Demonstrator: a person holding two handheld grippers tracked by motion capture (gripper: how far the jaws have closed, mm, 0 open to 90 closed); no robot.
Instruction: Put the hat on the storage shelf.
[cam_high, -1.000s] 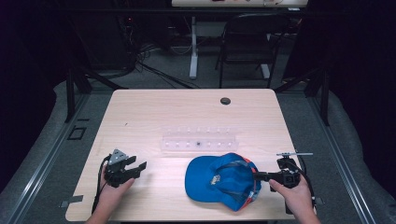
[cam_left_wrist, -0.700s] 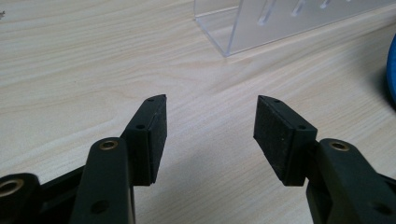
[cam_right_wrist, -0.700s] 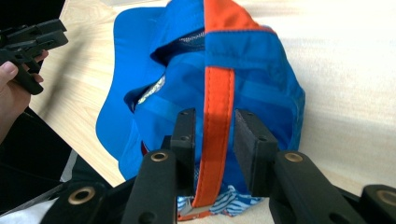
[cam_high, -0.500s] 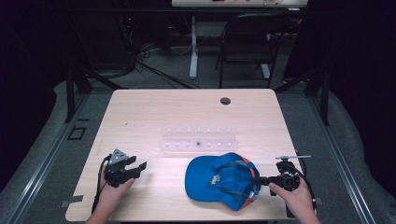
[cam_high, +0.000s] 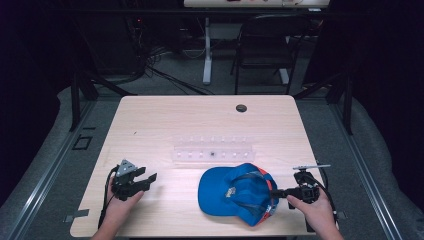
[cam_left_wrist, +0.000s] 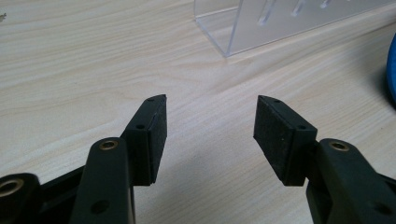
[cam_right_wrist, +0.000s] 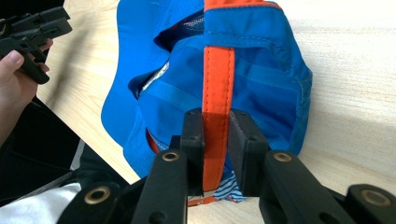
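Observation:
A blue cap (cam_high: 235, 192) lies crown down on the table's front right, its inside and an orange strap (cam_right_wrist: 217, 70) facing up. My right gripper (cam_high: 276, 192) reaches in level from the right. In the right gripper view its pads (cam_right_wrist: 215, 119) pinch the orange strap at the blue cap's (cam_right_wrist: 261, 79) rim. Those jaws have just been closing, with the strap between them. My left gripper (cam_high: 147, 180) rests at the front left, apart from the cap. Its jaws (cam_left_wrist: 210, 116) stand open over bare wood.
A clear plastic rack (cam_high: 212, 150) with a row of small pegs lies across the middle of the wooden table (cam_high: 200, 120), just beyond the cap; its corner (cam_left_wrist: 280, 18) is ahead of the left gripper. A dark cable hole (cam_high: 241, 108) sits near the far edge.

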